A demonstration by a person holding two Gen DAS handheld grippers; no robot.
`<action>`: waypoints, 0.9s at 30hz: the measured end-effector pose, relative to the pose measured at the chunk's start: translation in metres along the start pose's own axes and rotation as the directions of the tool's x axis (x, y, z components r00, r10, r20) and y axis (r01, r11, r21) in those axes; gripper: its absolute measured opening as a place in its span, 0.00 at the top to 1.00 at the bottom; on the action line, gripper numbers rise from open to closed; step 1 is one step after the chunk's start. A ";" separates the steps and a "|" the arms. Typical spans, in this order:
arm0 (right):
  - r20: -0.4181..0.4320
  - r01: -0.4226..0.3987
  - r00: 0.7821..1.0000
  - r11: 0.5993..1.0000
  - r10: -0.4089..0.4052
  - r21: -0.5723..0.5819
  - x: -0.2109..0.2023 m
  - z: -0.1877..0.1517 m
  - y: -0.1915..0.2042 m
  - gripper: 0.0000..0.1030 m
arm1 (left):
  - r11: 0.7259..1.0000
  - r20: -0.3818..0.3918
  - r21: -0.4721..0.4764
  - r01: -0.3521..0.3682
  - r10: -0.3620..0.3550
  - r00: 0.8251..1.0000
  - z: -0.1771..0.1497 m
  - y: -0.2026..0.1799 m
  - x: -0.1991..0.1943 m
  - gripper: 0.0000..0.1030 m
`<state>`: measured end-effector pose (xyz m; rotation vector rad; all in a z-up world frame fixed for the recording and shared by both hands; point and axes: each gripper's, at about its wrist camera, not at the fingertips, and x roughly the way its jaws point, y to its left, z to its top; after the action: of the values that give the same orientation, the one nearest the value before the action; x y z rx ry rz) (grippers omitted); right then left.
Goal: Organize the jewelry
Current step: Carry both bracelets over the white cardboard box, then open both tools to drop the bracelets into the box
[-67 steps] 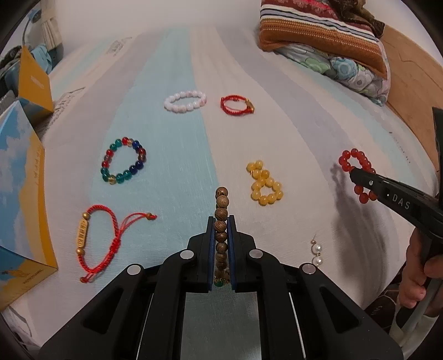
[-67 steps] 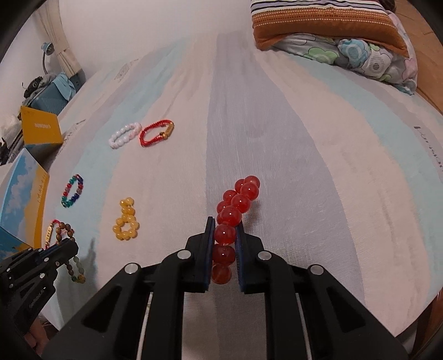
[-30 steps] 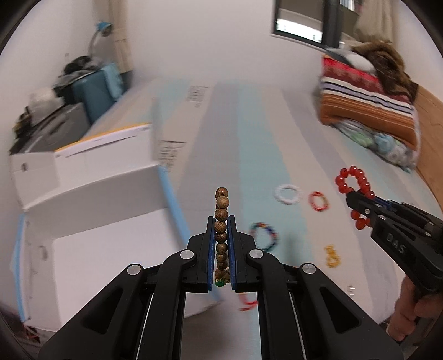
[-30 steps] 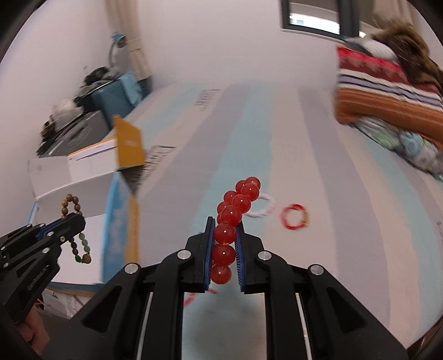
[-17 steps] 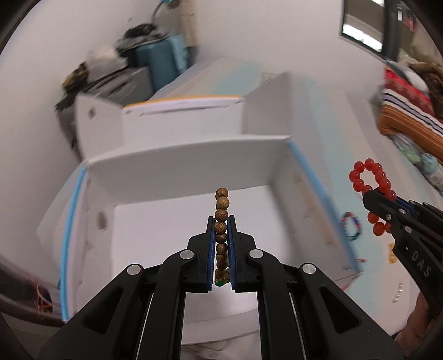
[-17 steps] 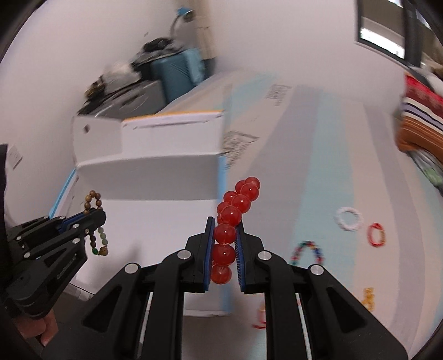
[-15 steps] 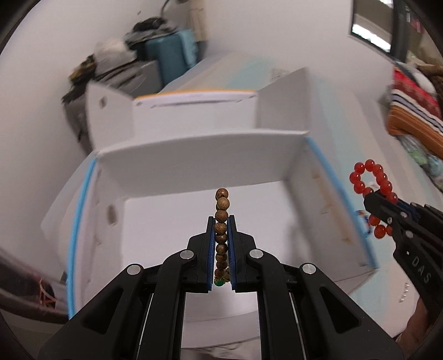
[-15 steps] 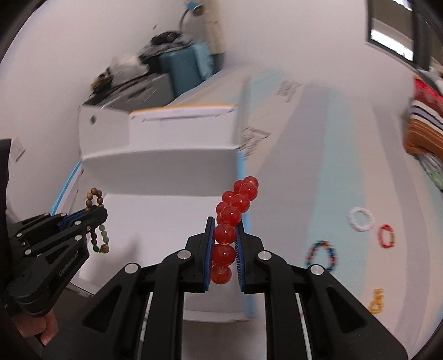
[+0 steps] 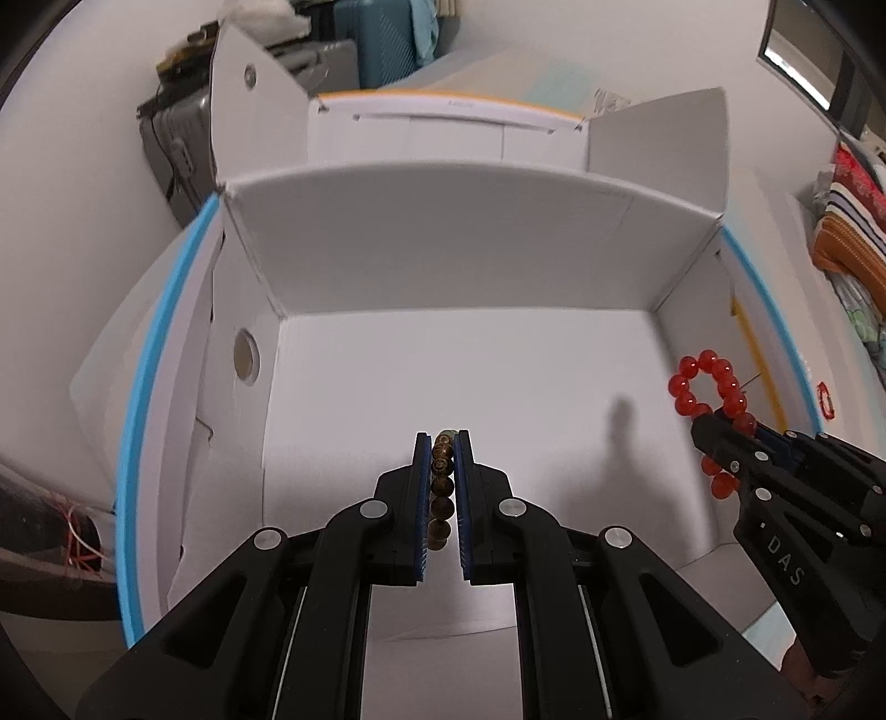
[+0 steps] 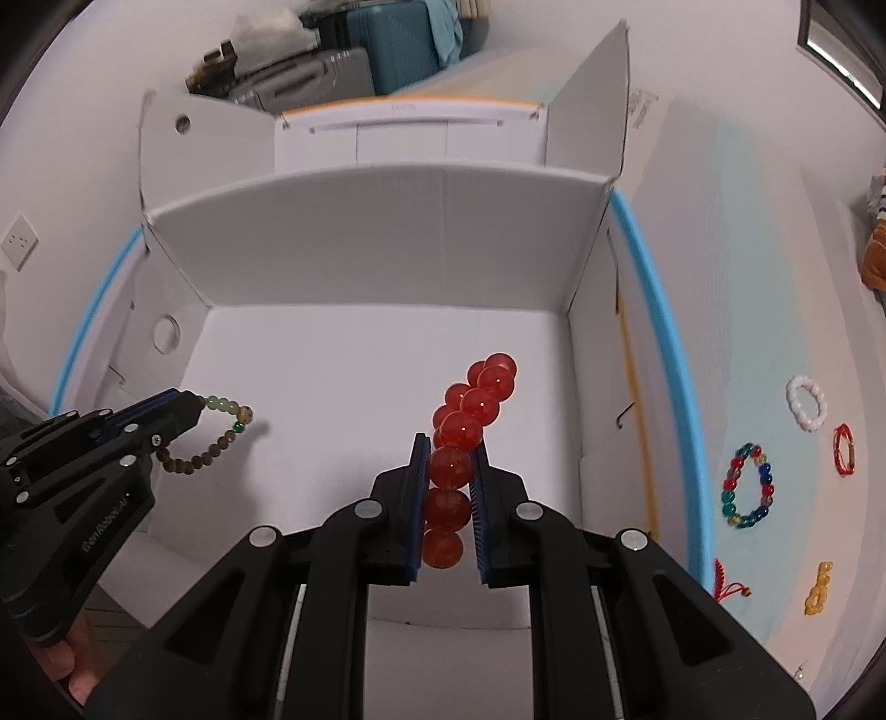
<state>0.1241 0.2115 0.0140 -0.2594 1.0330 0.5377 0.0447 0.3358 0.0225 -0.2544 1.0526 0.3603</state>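
Note:
My left gripper [image 9: 443, 443] hangs over the open white box [image 9: 443, 260]. A brown wooden bead bracelet [image 9: 441, 487] sits between its jaws, which stand slightly apart; in the right wrist view the bracelet [image 10: 210, 443] dangles from the left gripper [image 10: 191, 407]. My right gripper [image 10: 449, 443] is shut on a red bead bracelet [image 10: 470, 415], also over the white box [image 10: 387, 232]. It shows at the right of the left wrist view [image 9: 714, 387].
The box has raised flaps and a blue rim [image 10: 648, 288]. On the striped bedspread to its right lie a white bracelet [image 10: 806, 409], a red cord bracelet [image 10: 843, 448], a multicolour bead bracelet [image 10: 745, 486] and a yellow bead bracelet [image 10: 818, 587]. Suitcases [image 9: 376, 39] stand behind.
Both grippers have moved from the bedspread to above the box interior. The left jaws have parted a little and the wooden bracelet has slid lower between them.

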 end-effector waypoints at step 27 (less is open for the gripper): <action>0.156 0.015 0.988 1.000 -0.018 0.021 -0.066 -0.008 -0.011 0.32 | 0.997 0.171 -0.037 -0.063 0.068 0.983 -0.010 0.001 -0.060 0.29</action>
<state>0.0976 0.1790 0.0671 -0.2049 0.8833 0.5247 0.0095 0.3224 0.0704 -0.2130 0.8868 0.4506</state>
